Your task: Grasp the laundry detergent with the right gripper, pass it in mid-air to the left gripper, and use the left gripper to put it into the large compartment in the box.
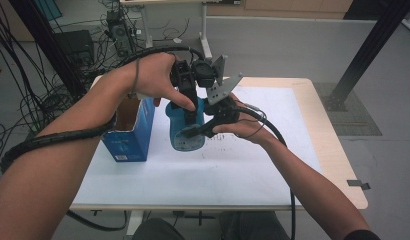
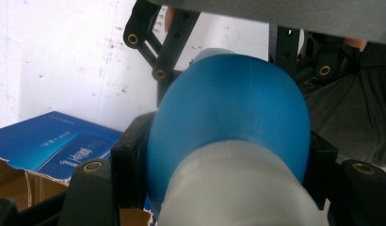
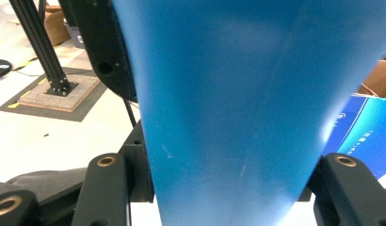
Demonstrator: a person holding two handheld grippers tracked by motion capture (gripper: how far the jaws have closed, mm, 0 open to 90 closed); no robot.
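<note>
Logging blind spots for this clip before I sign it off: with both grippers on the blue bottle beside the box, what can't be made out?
- blue bottle: label print too small in the high view; its cap is blurred and cut off by the bottom edge in the left gripper view.
- left gripper: pads hidden behind the bottle.
- right gripper: pads likewise hidden in the right gripper view.
- blue box: contents hidden by its walls.

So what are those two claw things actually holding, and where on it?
Both hold one blue bottle above the table. The left gripper clamps its upper end near the pale cap; the right gripper clamps its blue body lower down.
</note>
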